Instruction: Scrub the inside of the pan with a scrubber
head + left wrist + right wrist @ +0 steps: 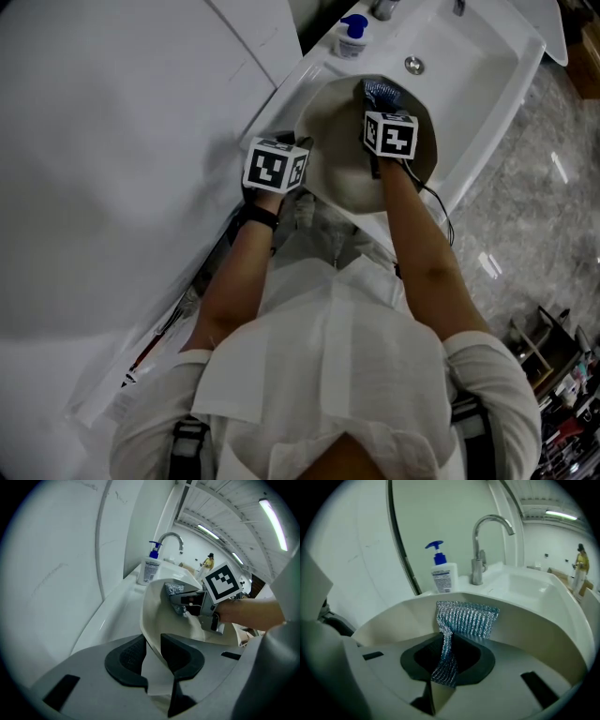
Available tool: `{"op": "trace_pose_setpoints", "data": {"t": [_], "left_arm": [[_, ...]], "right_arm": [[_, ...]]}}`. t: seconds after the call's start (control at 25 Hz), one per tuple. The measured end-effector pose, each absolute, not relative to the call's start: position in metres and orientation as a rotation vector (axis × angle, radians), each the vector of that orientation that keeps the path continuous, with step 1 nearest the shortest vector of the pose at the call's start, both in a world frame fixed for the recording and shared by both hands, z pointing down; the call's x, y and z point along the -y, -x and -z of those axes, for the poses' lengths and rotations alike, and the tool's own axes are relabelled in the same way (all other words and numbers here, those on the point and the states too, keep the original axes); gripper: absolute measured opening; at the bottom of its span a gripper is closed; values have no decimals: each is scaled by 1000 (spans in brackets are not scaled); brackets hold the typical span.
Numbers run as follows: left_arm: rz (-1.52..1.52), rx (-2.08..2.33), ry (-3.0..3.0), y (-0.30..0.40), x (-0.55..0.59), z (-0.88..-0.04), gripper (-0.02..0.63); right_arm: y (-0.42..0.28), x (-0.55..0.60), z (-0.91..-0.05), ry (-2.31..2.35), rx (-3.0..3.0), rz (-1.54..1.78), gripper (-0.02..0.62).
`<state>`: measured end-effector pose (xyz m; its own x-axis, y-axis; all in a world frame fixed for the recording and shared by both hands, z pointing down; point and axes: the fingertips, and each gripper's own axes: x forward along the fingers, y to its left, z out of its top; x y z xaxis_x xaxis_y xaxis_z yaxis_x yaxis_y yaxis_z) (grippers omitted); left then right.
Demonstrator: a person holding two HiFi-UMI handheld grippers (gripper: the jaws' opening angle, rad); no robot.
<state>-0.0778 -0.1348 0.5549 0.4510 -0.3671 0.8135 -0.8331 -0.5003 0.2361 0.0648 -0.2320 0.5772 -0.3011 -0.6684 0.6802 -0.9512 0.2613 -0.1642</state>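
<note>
1. Our left claw [152, 651] is closed partway, clamped on the pan [164, 616]. The near-left part of the rim runs between its two pads, and both pads press on the pan's wall.
2. The pan is pale cream. It hangs tipped over the near edge of the sink [473, 80], with its inside turned to the right, toward our other hand.
3. Our right claw [450, 656] is pinched almost together on the scrubber [466, 618], a silvery-blue mesh pad. A thin fold of the mesh is squeezed between the pads, and the rest fans out wide beyond the tips.
4. That free part of the scrubber sits at the pan's far inner wall, just under the rim. It looks to be lying against the wall.
5. From the head view, the right claw reaches in across the pan's middle from the near side. The left claw sits at the pan's left rim, outside the bowl.
6. Beyond the pan, a soap bottle [443, 576] with a blue pump stands on the sink's far-left ledge. The tap [483, 550] is just right of it.
7. The drain [413, 65] shows in the basin, far of the pan and apart from it.
</note>
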Motion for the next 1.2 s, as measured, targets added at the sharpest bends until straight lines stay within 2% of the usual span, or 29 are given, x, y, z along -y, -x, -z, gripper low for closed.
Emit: {"op": "trace_pose_setpoints", "data": {"t": [0.32,0.68,0.96,1.2], "left_arm": [[-936,1003,-2058,78,138,-555,104],[-932,1014,-2045,80,139,-556,103],[-926,1030,-2042,79,140,-554,101],[-926,1032,-2035,79,140,-556,100]], "right_arm": [[41,193,-576,-804,2334,-696,51],[62,118,-582,-295,2250,-834,51],[32,165,-593,-624,2190,-673,52],[-52,197,-601,-961,1926,-697,51]]}}
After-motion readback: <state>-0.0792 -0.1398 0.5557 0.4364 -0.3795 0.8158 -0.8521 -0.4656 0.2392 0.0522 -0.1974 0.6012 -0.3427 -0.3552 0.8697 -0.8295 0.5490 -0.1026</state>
